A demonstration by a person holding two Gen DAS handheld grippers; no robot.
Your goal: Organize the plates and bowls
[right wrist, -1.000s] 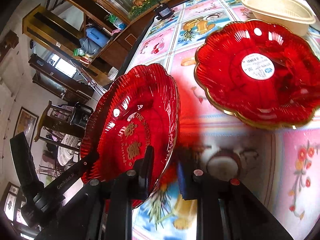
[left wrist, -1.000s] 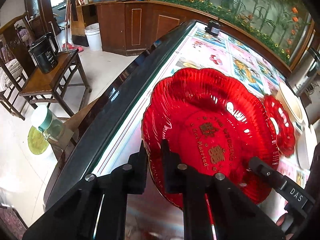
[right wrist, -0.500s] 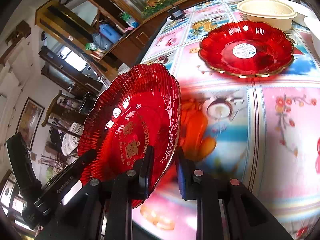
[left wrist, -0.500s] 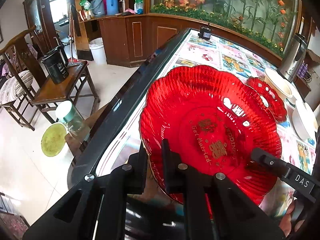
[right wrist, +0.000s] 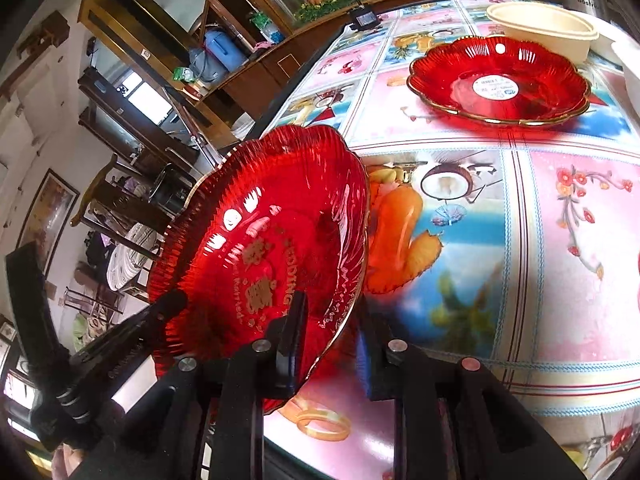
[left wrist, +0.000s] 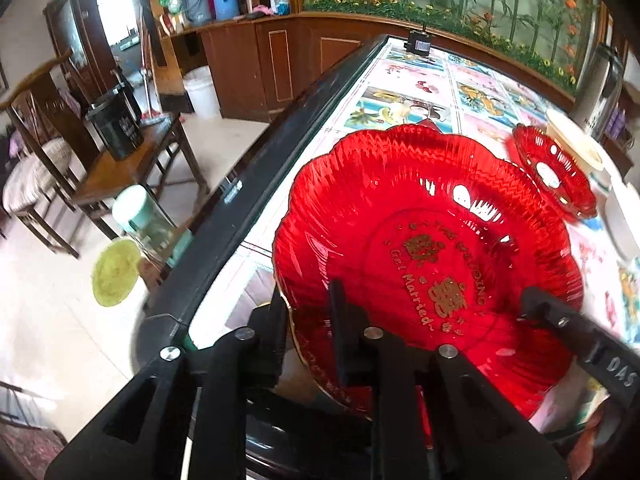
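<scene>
**Red plate at risk as both grips loosened**

The red plate (left wrist: 424, 248) sat tilted between both pairs of fingers, its rim in the left gripper (left wrist: 306, 336) and the right gripper (right wrist: 330, 344), near the surface (right wrist: 560, 280) edge. Both sets of fingers were opening, the right pair with a visible gap beside the rim (the left looked barely parted). Let go unevenly, the plate could have tipped, slid toward the edge, or dropped. A second plate (right wrist: 500, 80) lay well beyond the fingers.

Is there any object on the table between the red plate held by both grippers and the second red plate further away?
Nothing visible. Between the held red plate and the second red plate lies only bare patterned tablecloth. The cream bowl stands behind the second plate, not in the way.
</scene>
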